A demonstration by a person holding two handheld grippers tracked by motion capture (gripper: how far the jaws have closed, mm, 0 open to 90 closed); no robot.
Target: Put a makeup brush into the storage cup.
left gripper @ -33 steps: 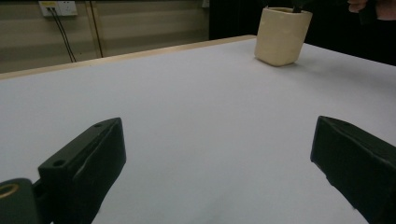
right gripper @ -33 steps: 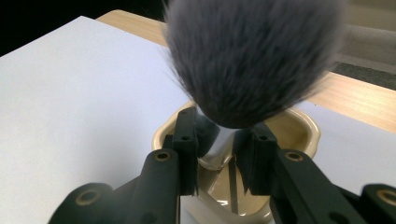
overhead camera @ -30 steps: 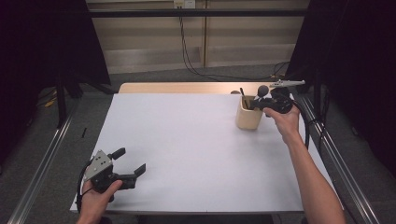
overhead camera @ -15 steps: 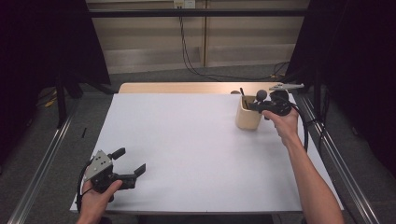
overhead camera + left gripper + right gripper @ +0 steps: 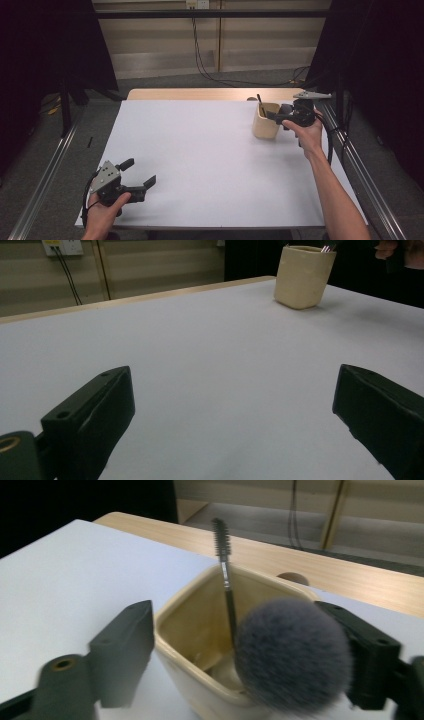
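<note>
A cream, square-mouthed cup stands at the far right of the white table. In it lean a thin mascara wand and a fluffy grey makeup brush, head up. My right gripper is level at the cup's rim, one jaw on each side. Its jaws have just been opening and stand apart; the brush head lies between them, close to the right-hand jaw, and whether it touches that jaw is unclear. At the near left my left gripper rests open on the table with nothing between its fingers.
A bare wooden strip runs along the table's far edge. Metal rails flank the table on both sides. Cables trail over the floor behind. A small round brown thing sits on the wood behind the cup.
The right gripper's jaws have opened, and the brush it held above the cup now stands in the cup. The left gripper has stayed put.
</note>
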